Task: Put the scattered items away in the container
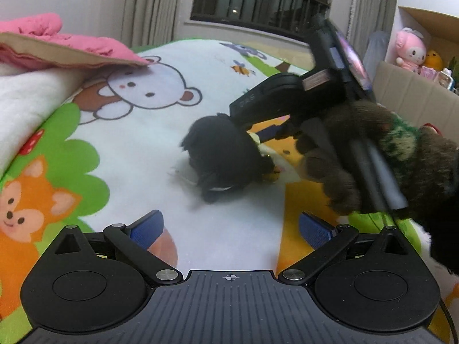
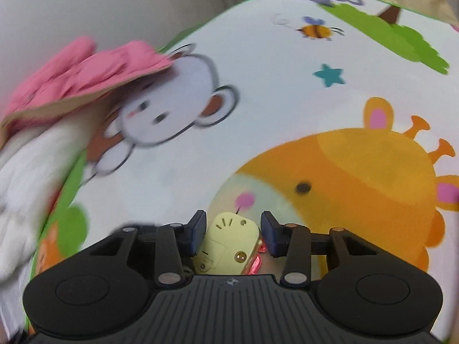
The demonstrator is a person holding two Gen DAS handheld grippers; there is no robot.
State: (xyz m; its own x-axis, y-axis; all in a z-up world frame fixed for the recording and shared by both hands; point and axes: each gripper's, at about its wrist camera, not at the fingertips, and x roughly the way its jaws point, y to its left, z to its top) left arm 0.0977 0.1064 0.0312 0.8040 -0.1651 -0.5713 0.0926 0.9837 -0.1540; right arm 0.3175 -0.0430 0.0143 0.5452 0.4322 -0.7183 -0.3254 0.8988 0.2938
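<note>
A black plush toy point(image 1: 226, 157) with white and yellow parts lies on the cartoon play mat point(image 1: 235, 229). My left gripper point(image 1: 231, 229) is open and empty, a little short of the toy. The right gripper's body point(image 1: 287, 97), held by a gloved hand point(image 1: 373, 154), reaches down onto the toy; its fingertips are hidden there. In the right wrist view, my right gripper point(image 2: 233, 229) is shut on a pale yellow plastic toy point(image 2: 229, 246) with a pink underside, held deep between the fingers above the mat point(image 2: 258, 86).
A cardboard box point(image 1: 413, 91) holding plush toys stands at the far right. A pink cloth point(image 1: 57, 40) lies on a cardboard flap over white bedding point(image 1: 25, 106) at the left. Curtains and a window are behind the mat.
</note>
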